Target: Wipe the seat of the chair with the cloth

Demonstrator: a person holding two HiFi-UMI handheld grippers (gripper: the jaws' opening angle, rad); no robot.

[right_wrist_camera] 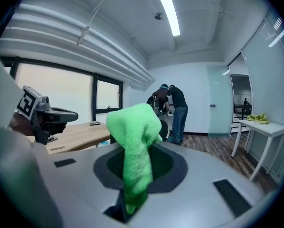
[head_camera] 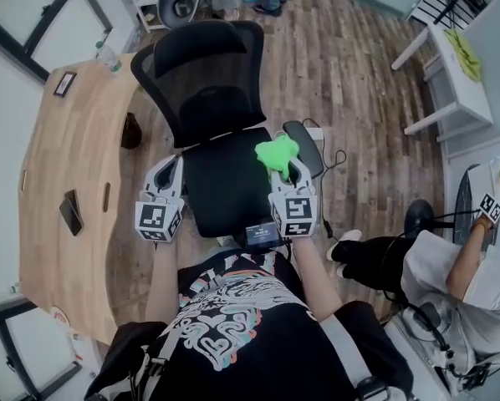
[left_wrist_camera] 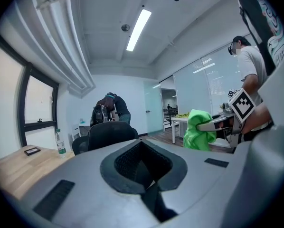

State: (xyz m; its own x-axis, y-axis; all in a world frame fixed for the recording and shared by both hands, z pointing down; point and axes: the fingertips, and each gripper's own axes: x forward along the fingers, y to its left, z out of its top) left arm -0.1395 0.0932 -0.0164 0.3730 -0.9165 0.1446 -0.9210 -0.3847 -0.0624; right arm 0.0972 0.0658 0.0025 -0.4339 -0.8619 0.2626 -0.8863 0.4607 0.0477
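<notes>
A black office chair faces me, its seat [head_camera: 225, 182] below a mesh backrest [head_camera: 204, 73]. A bright green cloth [head_camera: 277, 151] is bunched above the seat's right edge, with my right gripper [head_camera: 288, 172] shut on it. In the right gripper view the cloth [right_wrist_camera: 135, 141] hangs out of the right gripper [right_wrist_camera: 139, 170], between its jaws. My left gripper [head_camera: 166, 172] is held over the seat's left edge, its jaws together with nothing in them. The left gripper view shows the left gripper [left_wrist_camera: 144, 163], with the cloth [left_wrist_camera: 197, 129] off to its right. Both grippers are held above the seat.
A curved wooden desk [head_camera: 66, 165] stands at the left with a phone [head_camera: 70, 211] and a bottle [head_camera: 108, 57] on it. The chair's armrest [head_camera: 304, 144] juts out to the right. A person [head_camera: 451, 266] sits at the right. A white table [head_camera: 455, 73] stands at the back right.
</notes>
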